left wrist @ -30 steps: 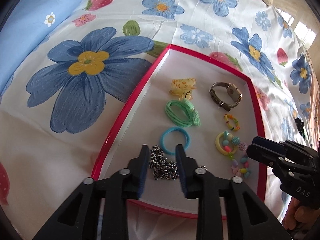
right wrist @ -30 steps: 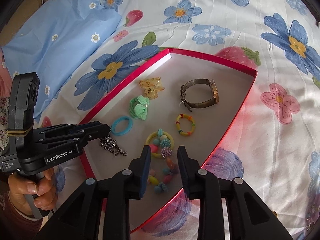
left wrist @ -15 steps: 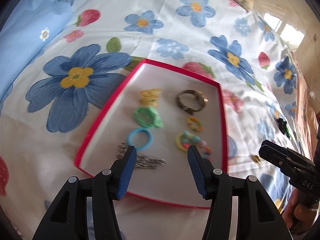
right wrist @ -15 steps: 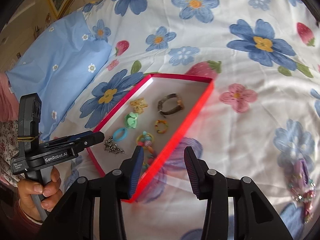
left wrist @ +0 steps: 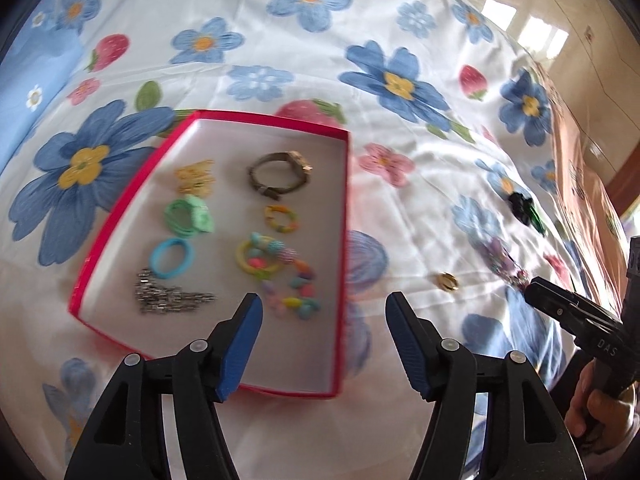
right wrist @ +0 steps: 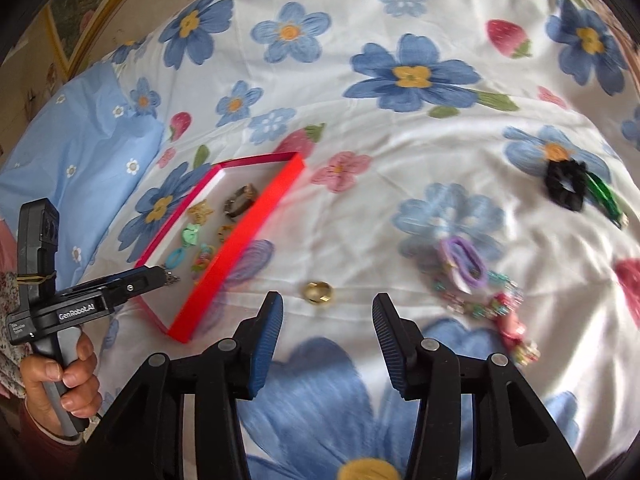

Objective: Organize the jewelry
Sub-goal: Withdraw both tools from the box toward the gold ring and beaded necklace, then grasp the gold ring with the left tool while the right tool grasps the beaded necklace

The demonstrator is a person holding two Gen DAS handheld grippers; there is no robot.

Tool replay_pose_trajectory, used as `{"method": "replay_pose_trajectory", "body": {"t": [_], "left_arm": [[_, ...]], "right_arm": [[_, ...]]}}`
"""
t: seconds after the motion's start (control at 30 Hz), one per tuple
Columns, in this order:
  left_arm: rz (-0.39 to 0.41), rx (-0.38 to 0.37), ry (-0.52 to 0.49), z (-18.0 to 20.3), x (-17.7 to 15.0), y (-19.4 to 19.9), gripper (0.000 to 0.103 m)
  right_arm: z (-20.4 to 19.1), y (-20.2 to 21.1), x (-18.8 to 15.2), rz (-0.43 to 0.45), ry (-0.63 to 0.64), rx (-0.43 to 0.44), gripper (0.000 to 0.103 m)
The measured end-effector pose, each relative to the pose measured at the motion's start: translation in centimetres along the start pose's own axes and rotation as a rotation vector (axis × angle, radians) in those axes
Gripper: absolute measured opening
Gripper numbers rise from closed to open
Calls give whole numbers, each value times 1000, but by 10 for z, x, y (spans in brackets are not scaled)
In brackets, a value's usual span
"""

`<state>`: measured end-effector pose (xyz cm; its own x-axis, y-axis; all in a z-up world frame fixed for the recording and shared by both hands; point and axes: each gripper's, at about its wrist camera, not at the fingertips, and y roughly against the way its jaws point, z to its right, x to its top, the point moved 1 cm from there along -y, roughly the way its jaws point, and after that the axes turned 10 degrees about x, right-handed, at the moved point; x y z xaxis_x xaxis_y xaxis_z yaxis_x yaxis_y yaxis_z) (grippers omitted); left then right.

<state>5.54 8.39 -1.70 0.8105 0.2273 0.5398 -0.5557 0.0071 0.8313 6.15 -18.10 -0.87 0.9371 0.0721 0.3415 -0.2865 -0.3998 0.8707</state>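
Both grippers have pulled back and up from the shallow red-rimmed cardboard tray (left wrist: 343,216), which a second ago filled each view and now sits farther off on the white bedsheet printed with blue flowers and strawberries (left wrist: 400,32).

At the left, the left gripper (left wrist: 324,312) hovers over the tray's near right corner, its blue-padded jaws opening with nothing between them. Beyond them the tray holds a silver metal chain (left wrist: 168,294), a blue hair ring (left wrist: 170,258), a green hair tie (left wrist: 188,216), a yellow clip (left wrist: 194,176), a brown-strapped watch (left wrist: 278,172) and a multicoloured bead bracelet (left wrist: 292,284).

Further right, the right gripper (right wrist: 328,312) hangs over bare sheet, jaws opening and empty. A small gold metal ring (right wrist: 318,292) lies on the sheet just beyond its fingertips, in line with the gap but outside it. To the right lie a purple hair tie (right wrist: 464,260) and a black scrunchie (right wrist: 566,184).
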Motion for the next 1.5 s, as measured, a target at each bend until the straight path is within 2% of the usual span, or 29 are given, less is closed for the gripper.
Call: {"method": "replay_pose_trajectory", "body": {"t": [0.4, 0.57, 0.9, 1.13, 1.27, 1.37, 1.47, 1.5], "left_arm": [[-41, -35, -137, 60, 5, -28, 68], [-49, -52, -194, 89, 14, -46, 68], [-84, -34, -257, 125, 22, -90, 69], [-93, -34, -274, 135, 23, -106, 67], [-95, -27, -287, 138, 22, -112, 67], [-86, -19, -299, 140, 21, -113, 63], [-80, -25, -317, 143, 20, -114, 45], [-79, -32, -322, 144, 20, -114, 36]], "right_arm": [[51, 34, -13, 23, -7, -169, 53], [69, 29, -13, -9, -16, -196, 53], [87, 14, -12, -56, -16, -199, 53], [104, 19, 1, -15, -105, -111, 52], [115, 14, 7, -8, -152, -102, 43], [122, 6, 9, -24, -181, -103, 32], [123, -2, 10, -39, -190, -86, 24], [121, -4, 11, -40, -185, -77, 22]]}}
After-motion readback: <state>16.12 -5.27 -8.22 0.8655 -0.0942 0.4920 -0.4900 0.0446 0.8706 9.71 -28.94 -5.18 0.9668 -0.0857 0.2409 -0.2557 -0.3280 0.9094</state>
